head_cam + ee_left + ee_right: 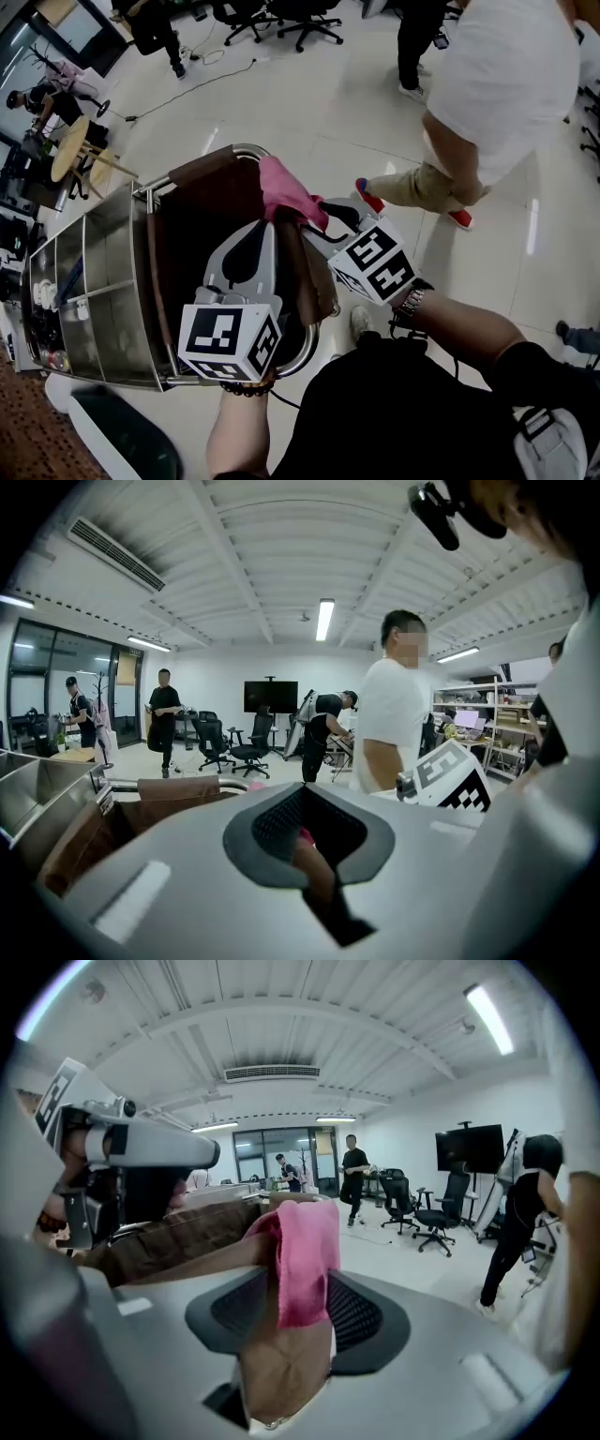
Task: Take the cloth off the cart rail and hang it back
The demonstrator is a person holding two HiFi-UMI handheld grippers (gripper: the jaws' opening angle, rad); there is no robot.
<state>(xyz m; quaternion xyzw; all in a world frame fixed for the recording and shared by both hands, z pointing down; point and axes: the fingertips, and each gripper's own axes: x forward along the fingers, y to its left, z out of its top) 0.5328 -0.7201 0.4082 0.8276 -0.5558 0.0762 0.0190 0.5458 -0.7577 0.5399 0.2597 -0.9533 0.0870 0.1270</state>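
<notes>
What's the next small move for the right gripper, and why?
Probably back the right gripper straight out. The pink cloth drapes over the brown fabric on the cart rail, and the jaws stand apart around it without pinching, so a clean retreat should leave it hanging.

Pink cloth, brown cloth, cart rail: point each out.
pink cloth (pixel 305 1251), right gripper view, middle of hanging fold
brown cloth (pixel 173 1239), right gripper view, draped stretch
cart rail (pixel 239 147), head view, bare chrome bend
</notes>
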